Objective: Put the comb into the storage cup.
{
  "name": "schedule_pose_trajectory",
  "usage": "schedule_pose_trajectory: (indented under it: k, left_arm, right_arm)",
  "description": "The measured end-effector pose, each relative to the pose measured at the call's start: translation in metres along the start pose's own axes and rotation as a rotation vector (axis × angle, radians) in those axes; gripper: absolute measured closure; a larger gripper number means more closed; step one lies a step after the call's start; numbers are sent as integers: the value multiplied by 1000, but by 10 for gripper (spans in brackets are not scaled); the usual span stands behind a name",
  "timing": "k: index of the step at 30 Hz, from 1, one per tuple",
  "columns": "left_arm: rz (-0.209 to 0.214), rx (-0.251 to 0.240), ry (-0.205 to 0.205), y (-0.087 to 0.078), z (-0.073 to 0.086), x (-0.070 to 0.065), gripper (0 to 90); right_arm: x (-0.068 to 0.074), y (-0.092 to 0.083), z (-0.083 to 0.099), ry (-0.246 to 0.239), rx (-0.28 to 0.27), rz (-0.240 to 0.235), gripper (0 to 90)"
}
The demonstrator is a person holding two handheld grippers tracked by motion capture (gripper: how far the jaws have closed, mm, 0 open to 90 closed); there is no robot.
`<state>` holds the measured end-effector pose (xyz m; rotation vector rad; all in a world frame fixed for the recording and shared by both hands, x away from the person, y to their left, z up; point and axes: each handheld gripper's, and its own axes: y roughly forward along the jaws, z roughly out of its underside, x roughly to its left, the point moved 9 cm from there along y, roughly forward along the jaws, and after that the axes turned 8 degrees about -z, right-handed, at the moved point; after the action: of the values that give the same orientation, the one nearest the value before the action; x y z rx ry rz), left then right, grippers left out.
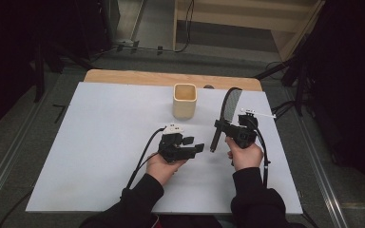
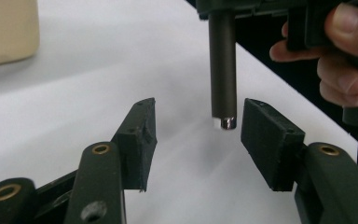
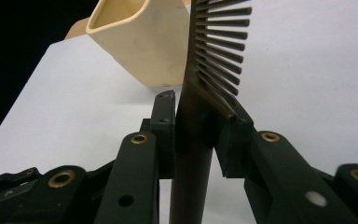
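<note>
A dark brown comb (image 1: 231, 103) stands nearly upright over the right half of the white table sheet (image 1: 100, 142), teeth up and round handle pointing down. My right gripper (image 1: 225, 126) is shut on it where handle meets teeth; in the right gripper view both pads clamp the comb (image 3: 214, 56) in my right gripper (image 3: 196, 126). My left gripper (image 1: 196, 145) lies level just left of the handle's lower end, open. In the left gripper view the comb's handle (image 2: 223, 70) hangs down in line with the gap of my left gripper (image 2: 198, 135), touching neither pad.
A beige square cup (image 1: 184, 100) stands upright behind the grippers near the sheet's far edge, also seen as the cup (image 3: 140, 42) and the cup (image 2: 7, 28). A wooden table edge (image 1: 123, 76) shows beyond the sheet. Dark stands and cables surround the table.
</note>
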<state>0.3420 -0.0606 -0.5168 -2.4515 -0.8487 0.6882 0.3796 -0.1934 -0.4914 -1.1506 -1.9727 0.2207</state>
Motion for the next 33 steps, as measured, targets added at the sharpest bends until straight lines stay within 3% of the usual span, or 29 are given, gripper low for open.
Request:
schedule_pose_trajectory:
  k: [13,23,33]
  left_arm:
    - [25,113,-1,-10,13,11,393]
    - [36,145,6,-19,17,16,386]
    - [50,206,14,-27,22,23,366]
  right_arm:
    - [1,1,0,-15,0,-2,699]
    - [2,0,0,-31,-13,5,699]
    - [5,0,-1,-79,-25,7,699]
